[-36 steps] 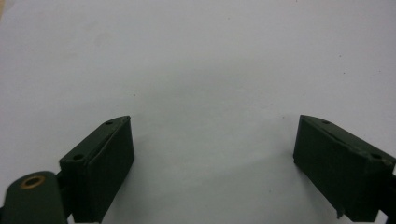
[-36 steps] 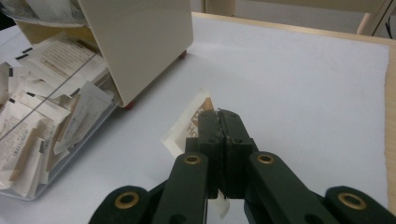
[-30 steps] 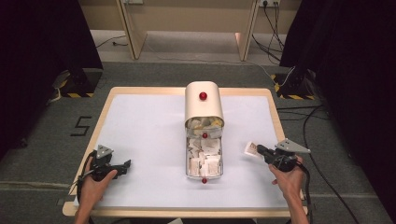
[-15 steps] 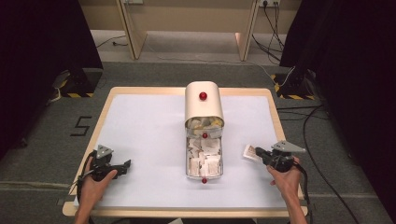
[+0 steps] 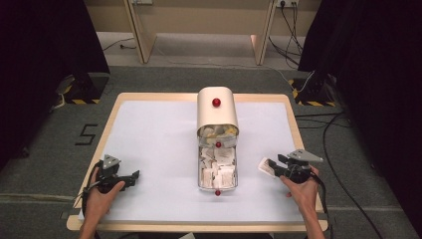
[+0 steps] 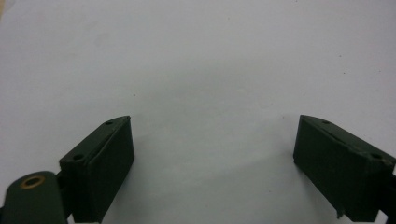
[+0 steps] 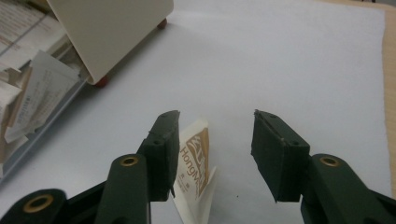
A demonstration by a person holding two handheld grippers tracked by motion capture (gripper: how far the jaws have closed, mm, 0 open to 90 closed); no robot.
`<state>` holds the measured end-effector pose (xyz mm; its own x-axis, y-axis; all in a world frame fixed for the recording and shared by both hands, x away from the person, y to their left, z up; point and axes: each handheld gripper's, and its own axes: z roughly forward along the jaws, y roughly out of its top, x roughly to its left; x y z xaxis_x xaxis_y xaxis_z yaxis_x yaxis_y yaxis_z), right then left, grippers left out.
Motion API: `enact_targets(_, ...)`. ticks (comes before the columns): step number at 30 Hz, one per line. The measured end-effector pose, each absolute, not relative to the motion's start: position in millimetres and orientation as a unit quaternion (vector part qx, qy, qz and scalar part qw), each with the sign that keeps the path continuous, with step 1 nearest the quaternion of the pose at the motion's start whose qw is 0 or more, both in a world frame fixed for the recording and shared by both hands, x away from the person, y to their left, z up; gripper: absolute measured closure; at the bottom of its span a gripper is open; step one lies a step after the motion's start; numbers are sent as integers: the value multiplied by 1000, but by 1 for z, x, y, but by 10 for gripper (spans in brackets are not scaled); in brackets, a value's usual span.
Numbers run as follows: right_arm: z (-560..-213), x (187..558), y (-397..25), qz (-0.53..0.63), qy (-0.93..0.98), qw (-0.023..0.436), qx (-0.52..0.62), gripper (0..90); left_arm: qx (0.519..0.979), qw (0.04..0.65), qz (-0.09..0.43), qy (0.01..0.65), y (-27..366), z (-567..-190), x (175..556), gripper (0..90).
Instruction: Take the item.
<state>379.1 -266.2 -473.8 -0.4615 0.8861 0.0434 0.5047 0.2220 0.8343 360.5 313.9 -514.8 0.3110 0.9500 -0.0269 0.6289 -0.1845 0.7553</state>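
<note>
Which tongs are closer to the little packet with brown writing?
Right. The right tongs are open with the packet between their jaws, against one of them. The left tongs are far off, past the drawer.

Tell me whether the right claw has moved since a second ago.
Yes. The right claw with its packet drifted slightly toward the person, away from the drawer.

My right hand-held gripper is showing dark green-black jaws with brass-coloured rivets, and my left hand-held gripper is showing the same dark jaws. Between the right jaws a white sachet is showing brown lettering and a brown emblem. The bench is looking white with a light wooden rim. The cream box is wearing red knobs.
</note>
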Motion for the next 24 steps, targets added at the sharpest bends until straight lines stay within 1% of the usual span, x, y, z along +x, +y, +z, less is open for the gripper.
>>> enact_targets(5, -470, 376, -264, 420, 746, 239, 458, 506, 733, 343, 234, 538, 314, -515, 361, 116)
enact_targets(15, -467, 375, -264, 424, 742, 238, 462, 474, 734, 343, 234, 538, 314, -515, 360, 115)
enact_targets(20, -467, 375, -264, 424, 742, 235, 464, 430, 733, 343, 234, 538, 314, -515, 361, 116)
enact_targets(21, -467, 375, -264, 425, 742, 235, 462, 401, 734, 343, 234, 538, 314, -515, 360, 115)
enact_targets(22, -467, 375, -264, 425, 742, 235, 462, 401, 733, 343, 234, 538, 314, -515, 361, 115)
enact_targets(24, -466, 375, -264, 425, 742, 234, 463, 370, 734, 343, 234, 538, 314, -515, 360, 115)
